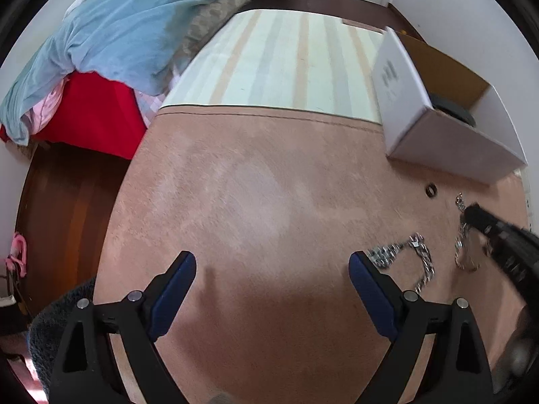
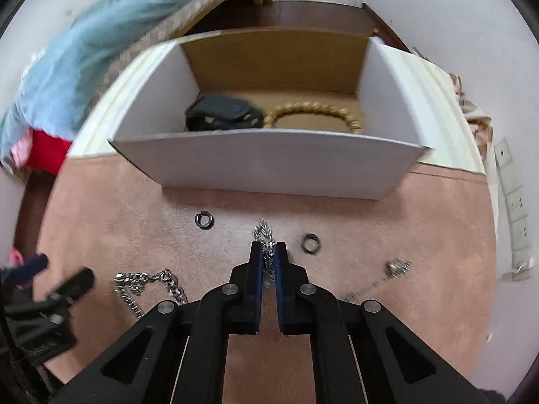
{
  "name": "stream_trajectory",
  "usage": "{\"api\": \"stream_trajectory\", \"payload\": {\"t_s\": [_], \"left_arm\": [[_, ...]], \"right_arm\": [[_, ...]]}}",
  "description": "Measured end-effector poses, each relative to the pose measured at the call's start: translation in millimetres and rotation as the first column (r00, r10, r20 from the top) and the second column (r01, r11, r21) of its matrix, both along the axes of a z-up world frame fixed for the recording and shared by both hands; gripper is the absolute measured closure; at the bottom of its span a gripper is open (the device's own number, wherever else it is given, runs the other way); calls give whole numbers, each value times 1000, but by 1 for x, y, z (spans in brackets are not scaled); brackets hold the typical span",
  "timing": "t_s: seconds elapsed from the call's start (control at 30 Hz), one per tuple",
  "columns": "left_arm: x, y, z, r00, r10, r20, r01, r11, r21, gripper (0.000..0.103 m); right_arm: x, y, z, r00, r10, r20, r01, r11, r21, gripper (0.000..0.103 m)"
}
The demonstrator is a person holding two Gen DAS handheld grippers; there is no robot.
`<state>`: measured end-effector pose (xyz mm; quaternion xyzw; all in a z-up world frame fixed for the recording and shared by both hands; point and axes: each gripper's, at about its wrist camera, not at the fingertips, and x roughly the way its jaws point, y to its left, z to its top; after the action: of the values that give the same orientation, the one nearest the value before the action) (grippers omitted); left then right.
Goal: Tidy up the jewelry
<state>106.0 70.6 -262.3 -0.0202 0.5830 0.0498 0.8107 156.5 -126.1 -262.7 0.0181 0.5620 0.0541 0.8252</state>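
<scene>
here, line by line:

right claw [image 2: 268,252]: closed down on a silver chain [image 2: 264,235], with its blue-padded fingers pinching the links; the chain's far end lies bunched on the pink carpet [image 2: 438,235] just ahead of the tips.

left claw [image 1: 272,262]: wide open, with nothing between its blue pads [image 1: 175,289]; it sits over a bare stretch of the same carpet.

white box [image 2: 269,165]: open-topped, with a brown cardboard inside; it stands on the carpet just beyond the held chain.

box contents: a gold bead bracelet [image 2: 316,111] lies on the bottom at the right, and a dark bundled piece [image 2: 222,112] just beside it at the left; what the dark piece is cannot be told.

curb chain [image 2: 148,286]: heavy silver links, loose on the carpet to the left of the right claw; in the left wrist view it lies just past the left claw's right-hand finger.

black rings: one small split ring [image 2: 204,219] left of the held chain and nearer the box, and one fuller ring [image 2: 310,243] just right of the claw tips.

small gold charm [image 2: 397,266]: further right, well apart from the box, with a thin chain trailing from it toward the camera.

room: a blue blanket [image 1: 118,33] is heaped over a red cloth [image 1: 97,114] at the far left, and a pale striped mat [image 1: 286,60] lies beyond the carpet.
</scene>
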Motion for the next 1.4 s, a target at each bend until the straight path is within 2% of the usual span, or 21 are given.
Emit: {"api": "stream_trajectory", "payload": {"t_s": [0.13, 0.23, 0.33, 0.47, 0.53, 0.57, 0.6, 0.63, 0.7, 0.73, 0.77, 0.8, 1.0, 1.2, 1.4], "left_arm": [[-11, -28, 6, 996, -91, 13, 91, 996, -11, 10], [-16, -59, 7, 982, -189, 18, 189, 982, -3, 10], [-15, -88, 1, 958, -286, -3, 286, 958, 3, 11], [-14, -113, -12, 935, -352, -38, 353, 936, 16, 13], [-11, -122, -18, 928, -368, -58, 369, 929, 6, 26], [-12, -125, -17, 925, -376, -48, 377, 926, 14, 29], [-13, -127, -17, 923, -383, -46, 384, 923, 8, 38], [-13, -129, -15, 919, -391, -42, 391, 920, -16, 43], [-14, -133, -12, 917, -399, -32, 398, 917, -25, 68], [-14, -135, -11, 914, -404, -28, 404, 915, -24, 74], [-13, -137, -9, 914, -404, -28, 403, 915, -24, 89], [-12, -138, -9, 916, -400, -27, 399, 916, -31, 97], [-6, -125, 1, 940, -341, 3, 340, 936, -97, 98], [0, -99, 45, 953, -296, 70, 304, 932, -198, 98], [18, -72, 102, 951, -261, 167, 299, 913, -278, 98]], "right_arm": [[-21, -30, 22, 998, -62, 28, 59, 994, 95, 97], [-37, -52, 37, 993, -113, 37, 106, 983, 150, 96], [-46, -67, 42, 988, -152, 35, 144, 975, 171, 96], [-55, -88, 38, 979, -205, 18, 198, 962, 188, 96], [-57, -91, 32, 975, -222, 6, 217, 956, 197, 96], [-59, -94, 30, 973, -231, 0, 226, 953, 202, 96], [-61, -98, 28, 971, -239, -5, 235, 950, 208, 96], [-64, -99, 27, 970, -243, -7, 239, 948, 210, 96], [-66, -101, 25, 968, -253, -10, 249, 944, 218, 96], [-67, -102, 24, 967, -256, -14, 253, 941, 224, 96], [-68, -103, 23, 966, -258, -17, 255, 939, 230, 96], [-68, -103, 23, 966, -259, -19, 256, 938, 234, 96], [-68, -100, 31, 967, -254, -14, 249, 931, 266, 96], [-64, -94, 57, 976, -217, 8, 203, 928, 313, 96], [-53, -84, 93, 982, -178, 65, 145, 927, 346, 96]]}}
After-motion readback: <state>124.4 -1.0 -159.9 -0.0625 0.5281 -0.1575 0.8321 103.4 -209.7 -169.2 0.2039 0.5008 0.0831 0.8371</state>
